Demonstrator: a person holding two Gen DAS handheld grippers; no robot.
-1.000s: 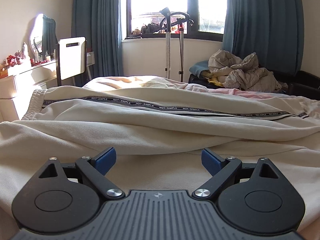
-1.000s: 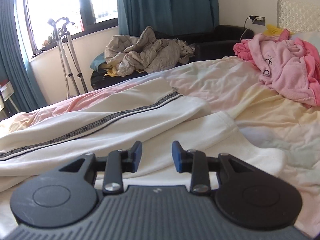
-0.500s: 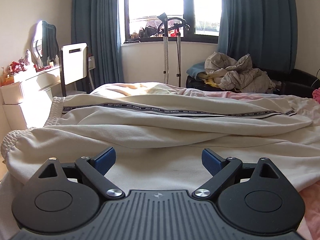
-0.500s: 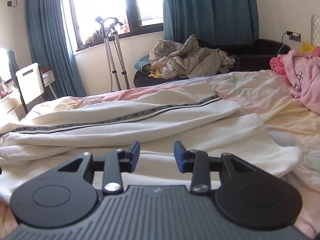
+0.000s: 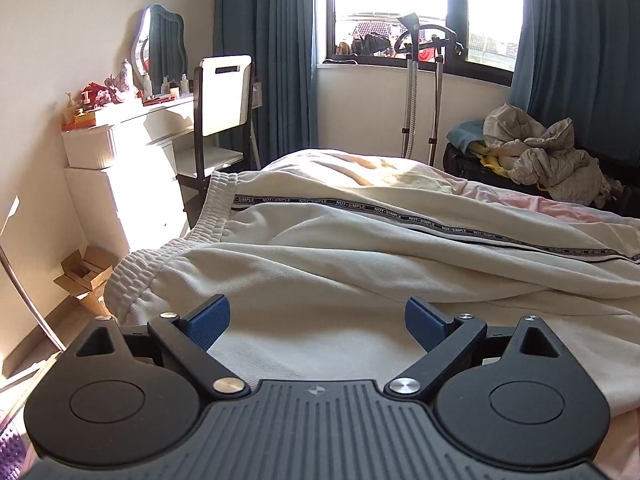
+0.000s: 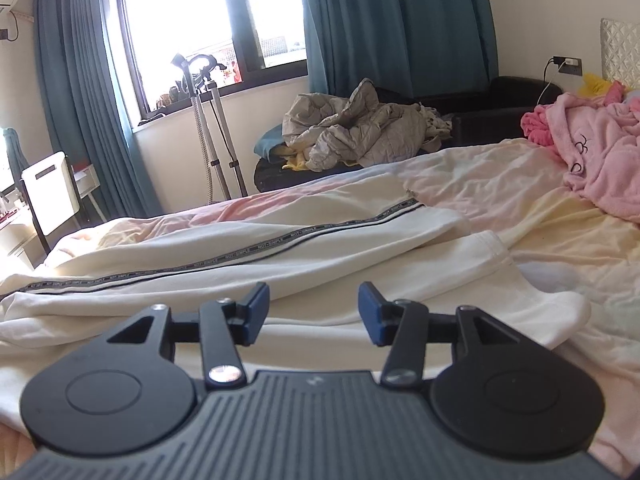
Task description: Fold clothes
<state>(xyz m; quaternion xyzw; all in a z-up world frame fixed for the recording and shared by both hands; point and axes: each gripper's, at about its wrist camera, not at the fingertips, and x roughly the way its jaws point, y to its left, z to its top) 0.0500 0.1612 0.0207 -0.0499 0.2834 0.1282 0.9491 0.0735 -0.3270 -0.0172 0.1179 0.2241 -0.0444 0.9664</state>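
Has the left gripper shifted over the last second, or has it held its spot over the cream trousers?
Yes. The left gripper, jaws open and empty, has drawn back and up: the trousers' waistband and white dresser now show.

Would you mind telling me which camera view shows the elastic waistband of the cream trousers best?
The left wrist view shows it best: the ribbed waistband of the cream trousers lies in full view at the bed's near left edge. The right wrist view shows only the legs and hems; the waistband lies outside its frame.
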